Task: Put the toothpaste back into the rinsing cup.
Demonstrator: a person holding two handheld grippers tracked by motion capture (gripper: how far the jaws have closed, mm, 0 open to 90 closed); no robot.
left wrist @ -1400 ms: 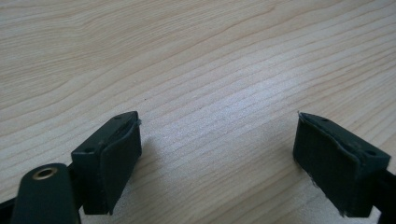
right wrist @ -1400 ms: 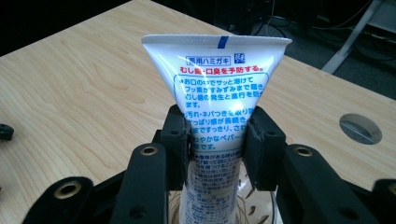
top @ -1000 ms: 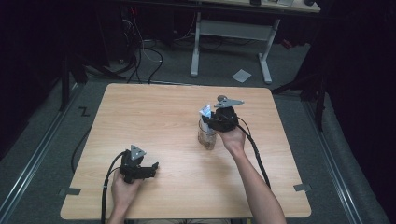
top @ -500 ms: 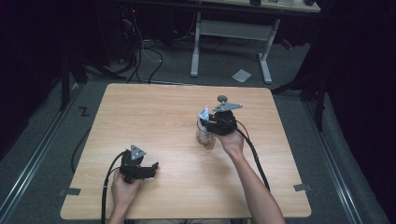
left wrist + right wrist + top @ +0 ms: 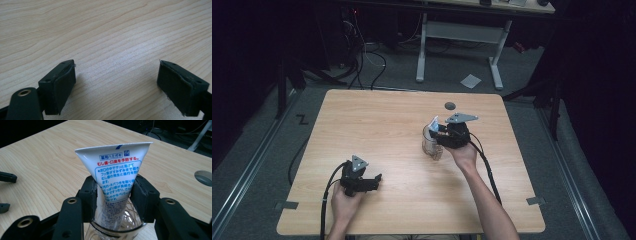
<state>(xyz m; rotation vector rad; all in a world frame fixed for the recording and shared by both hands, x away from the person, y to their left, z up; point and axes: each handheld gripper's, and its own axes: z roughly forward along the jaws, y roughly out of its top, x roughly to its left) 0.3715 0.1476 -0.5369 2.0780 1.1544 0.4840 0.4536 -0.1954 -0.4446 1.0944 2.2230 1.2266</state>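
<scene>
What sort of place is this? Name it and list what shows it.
Probably a lab or recording workspace, not a home: a bare wooden table on grey carpet, cables along the dark floor behind, and a white-legged desk beyond.

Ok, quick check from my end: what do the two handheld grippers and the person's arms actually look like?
Both are black. The left gripper and right gripper each carry a grey three-cornered plate on top and trail a black cable toward the person. The fingers are blocky, faced with dark pads, on arms with brass-ringed holes. The forearms are bare, with no sleeves in view.
</scene>
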